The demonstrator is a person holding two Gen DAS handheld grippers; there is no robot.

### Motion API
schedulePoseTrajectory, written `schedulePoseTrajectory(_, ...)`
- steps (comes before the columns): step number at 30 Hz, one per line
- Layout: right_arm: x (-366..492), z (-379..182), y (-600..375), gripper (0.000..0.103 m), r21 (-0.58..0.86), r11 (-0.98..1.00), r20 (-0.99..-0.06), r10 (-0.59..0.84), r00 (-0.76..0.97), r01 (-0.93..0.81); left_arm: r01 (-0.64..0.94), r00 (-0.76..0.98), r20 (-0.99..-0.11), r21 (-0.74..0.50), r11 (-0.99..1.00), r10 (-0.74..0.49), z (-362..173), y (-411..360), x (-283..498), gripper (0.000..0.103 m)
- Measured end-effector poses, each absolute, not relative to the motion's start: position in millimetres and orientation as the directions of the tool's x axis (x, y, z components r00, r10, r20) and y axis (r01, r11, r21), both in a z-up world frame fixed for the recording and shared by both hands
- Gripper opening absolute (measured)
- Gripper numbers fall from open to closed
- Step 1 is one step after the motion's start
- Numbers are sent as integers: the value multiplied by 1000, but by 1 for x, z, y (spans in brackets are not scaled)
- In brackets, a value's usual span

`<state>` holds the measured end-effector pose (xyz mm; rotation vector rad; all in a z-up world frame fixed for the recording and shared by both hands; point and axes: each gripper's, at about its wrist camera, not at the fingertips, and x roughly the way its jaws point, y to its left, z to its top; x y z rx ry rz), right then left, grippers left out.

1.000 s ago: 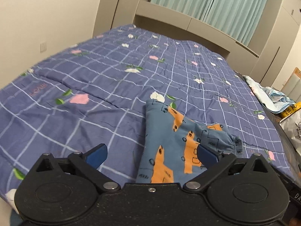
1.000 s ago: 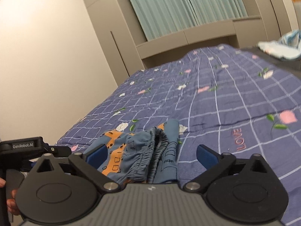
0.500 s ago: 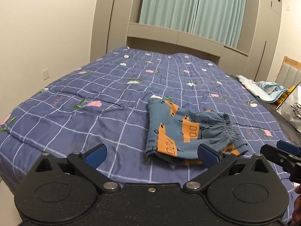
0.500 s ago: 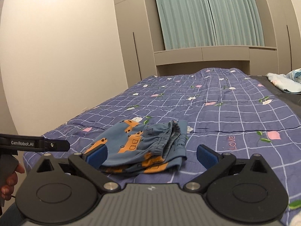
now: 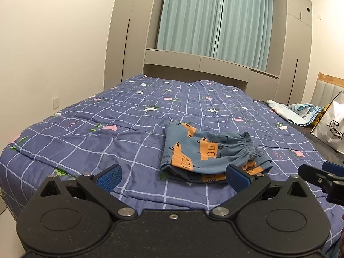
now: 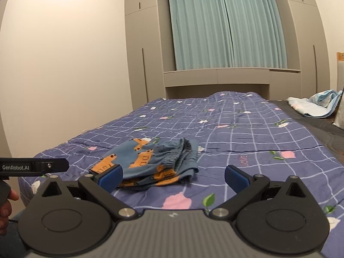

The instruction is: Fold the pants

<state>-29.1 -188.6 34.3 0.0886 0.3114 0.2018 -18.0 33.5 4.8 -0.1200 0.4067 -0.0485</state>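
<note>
Nearest, the left hand-held gripper (image 5: 173,175) and the right hand-held gripper (image 6: 173,176) both stand wide, holding nothing, raised clear of the bed. Just beyond them the pants (image 5: 209,155) lie in a compact folded bundle near the foot of the quilt (image 5: 120,142), elastic waistband on top. The folding looks finished; any next move would only be squaring the loose edges. Further off, crumpled pale bedding (image 5: 296,111) and a white bag (image 5: 332,126) sit at the right, then grey wardrobes (image 6: 142,47) and teal curtains (image 6: 225,28)
</note>
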Motion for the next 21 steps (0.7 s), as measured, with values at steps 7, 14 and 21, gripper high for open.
schedulePoseTrajectory(7, -34, 27, -189, 103, 92, 980, -292, 198, 936, -178, 42, 912, -401, -102, 994, -80, -2, 27, -22, 102)
schedulePoseTrajectory(14, -36, 26, -188, 103, 83, 979, -287, 203, 936, -187, 35, 912, -404, -110, 993, -77, -3, 29, -22, 102)
schedulePoseTrajectory(21, -37, 25, -189, 103, 85, 979, -289, 202, 936, -186, 33, 911, -405, -111, 993, -76, -4, 29, -23, 102)
